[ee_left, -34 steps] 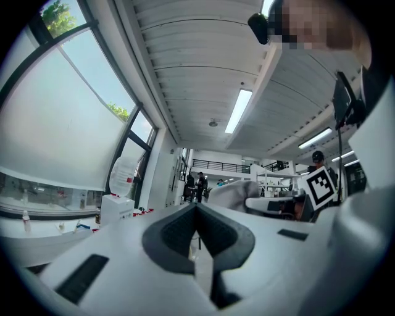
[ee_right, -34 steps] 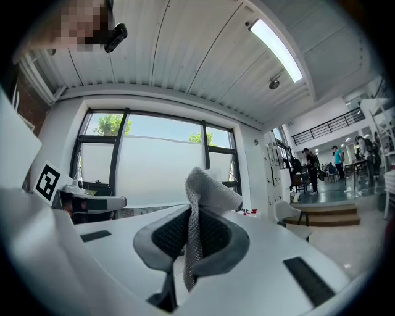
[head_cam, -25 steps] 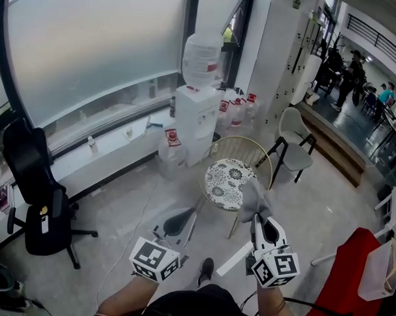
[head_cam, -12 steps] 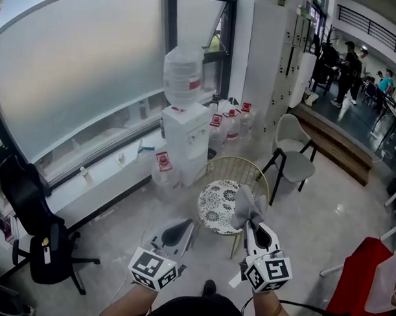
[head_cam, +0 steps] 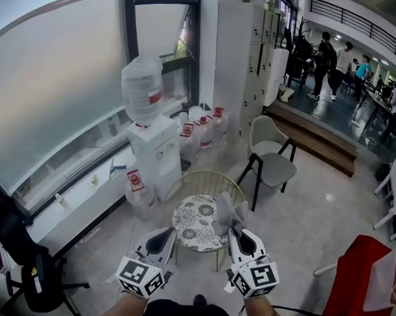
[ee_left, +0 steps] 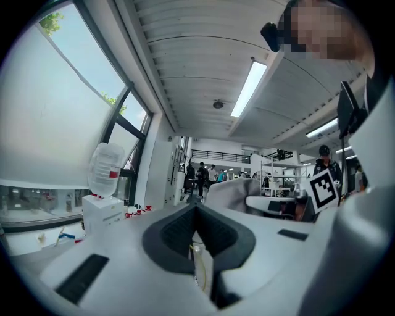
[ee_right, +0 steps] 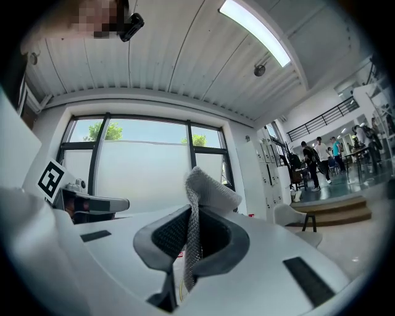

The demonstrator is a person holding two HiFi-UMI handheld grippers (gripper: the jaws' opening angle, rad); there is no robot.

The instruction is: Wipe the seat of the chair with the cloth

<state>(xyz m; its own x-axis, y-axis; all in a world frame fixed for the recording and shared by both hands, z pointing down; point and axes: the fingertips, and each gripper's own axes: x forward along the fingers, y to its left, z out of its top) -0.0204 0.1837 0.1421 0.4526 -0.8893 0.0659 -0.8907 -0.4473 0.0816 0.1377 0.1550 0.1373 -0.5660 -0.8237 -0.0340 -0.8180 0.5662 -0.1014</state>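
Grey cloth (head_cam: 227,212) clamped in right gripper (head_cam: 234,232); left gripper (head_cam: 169,232) closed, seemingly empty; labels (head_cam: 155,97) blurred.

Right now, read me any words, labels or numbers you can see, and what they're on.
None readable.
Red labels on the water bottles: too small to read.
Cubes on the left gripper and right gripper: square markers only, no letters.
The cloth: no print.
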